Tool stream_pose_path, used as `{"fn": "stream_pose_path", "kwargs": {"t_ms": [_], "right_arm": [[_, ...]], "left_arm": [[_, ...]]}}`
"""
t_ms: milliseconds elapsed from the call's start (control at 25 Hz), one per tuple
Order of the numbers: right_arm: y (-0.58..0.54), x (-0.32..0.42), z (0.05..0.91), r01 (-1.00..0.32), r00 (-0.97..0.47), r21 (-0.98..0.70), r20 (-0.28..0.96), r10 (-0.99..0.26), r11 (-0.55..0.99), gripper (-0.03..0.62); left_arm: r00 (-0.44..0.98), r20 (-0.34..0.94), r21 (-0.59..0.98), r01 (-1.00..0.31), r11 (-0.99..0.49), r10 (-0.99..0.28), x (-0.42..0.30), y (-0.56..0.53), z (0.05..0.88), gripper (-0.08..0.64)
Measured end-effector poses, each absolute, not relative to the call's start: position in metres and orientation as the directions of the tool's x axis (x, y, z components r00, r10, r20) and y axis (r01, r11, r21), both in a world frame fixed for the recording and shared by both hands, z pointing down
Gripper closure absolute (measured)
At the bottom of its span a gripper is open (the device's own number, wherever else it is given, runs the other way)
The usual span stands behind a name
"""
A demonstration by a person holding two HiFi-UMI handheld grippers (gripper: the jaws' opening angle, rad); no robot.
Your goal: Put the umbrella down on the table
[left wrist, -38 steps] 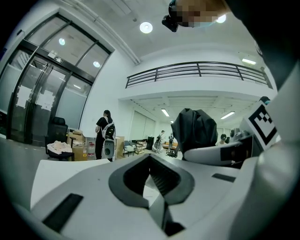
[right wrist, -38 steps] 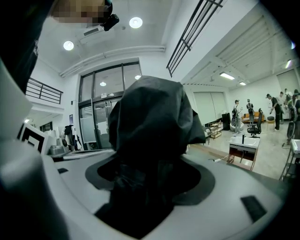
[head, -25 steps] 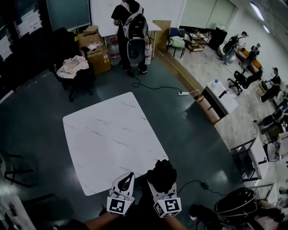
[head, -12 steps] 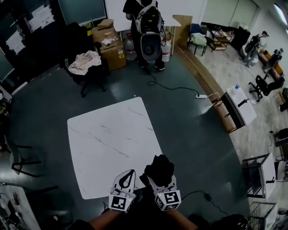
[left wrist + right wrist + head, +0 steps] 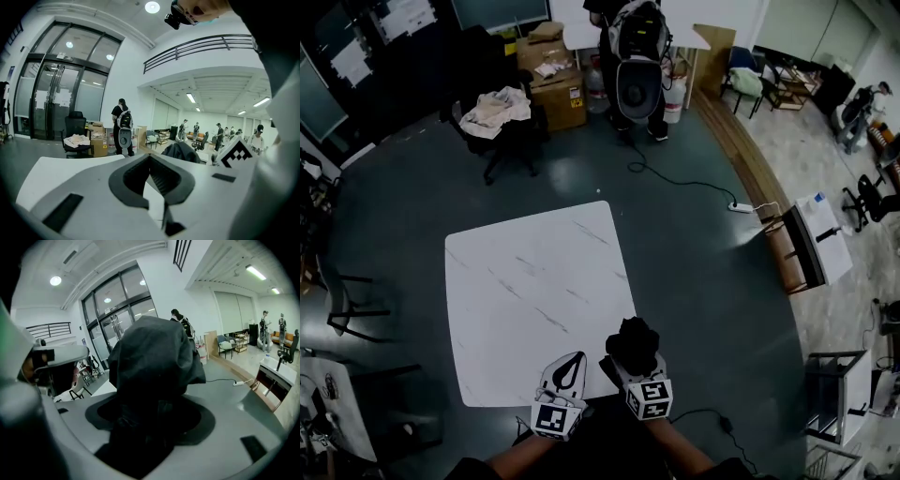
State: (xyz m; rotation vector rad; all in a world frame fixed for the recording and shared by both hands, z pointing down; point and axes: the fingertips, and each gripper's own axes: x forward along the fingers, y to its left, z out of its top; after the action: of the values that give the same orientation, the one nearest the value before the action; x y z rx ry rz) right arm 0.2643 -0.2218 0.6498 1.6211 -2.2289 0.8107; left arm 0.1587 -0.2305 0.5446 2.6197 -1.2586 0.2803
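A black folded umbrella (image 5: 633, 341) stands up bunched between the jaws of my right gripper (image 5: 625, 364), which is shut on it just off the near right corner of the white marble table (image 5: 525, 281). In the right gripper view the umbrella (image 5: 151, 357) fills the middle and hides the jaw tips of the right gripper (image 5: 145, 427). My left gripper (image 5: 566, 367) hovers over the table's near edge, beside the right one, shut with nothing in it. The left gripper view shows the left gripper (image 5: 151, 159) with its jaws met, the umbrella (image 5: 182, 153) to its right and the table (image 5: 51, 171) below.
A person with a backpack (image 5: 637, 52) stands beyond the table, near cardboard boxes (image 5: 555, 82) and a chair draped with cloth (image 5: 499, 111). A cable and power strip (image 5: 739, 206) lie on the dark floor to the right. Another chair (image 5: 347, 300) stands left of the table.
The head view has swung, so the room slides down and right in the picture. Both grippers keep their place at the table's near edge, and the umbrella stays in the right gripper.
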Motion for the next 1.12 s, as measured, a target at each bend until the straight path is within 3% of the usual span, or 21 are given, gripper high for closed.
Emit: {"fn": "stream_pose_path", "kwargs": {"t_ms": [680,1120], "right_arm": [[-0.252,0.268,0.796,-0.932,-0.361,-0.289,0.771,-0.524,0.218,0.258],[-0.266,0.261,0.840,-0.933,-0.360,-0.326,0.834,-0.417,0.154,0.255]], "left_arm": [[0.488,0.313,0.109,-0.871,-0.479,-0.815,0.145,-0.237,0.571,0.553],[0.427,0.323,0.097,-0.903,-0.419,-0.845,0.125,-0.236,0.574,0.553]]}}
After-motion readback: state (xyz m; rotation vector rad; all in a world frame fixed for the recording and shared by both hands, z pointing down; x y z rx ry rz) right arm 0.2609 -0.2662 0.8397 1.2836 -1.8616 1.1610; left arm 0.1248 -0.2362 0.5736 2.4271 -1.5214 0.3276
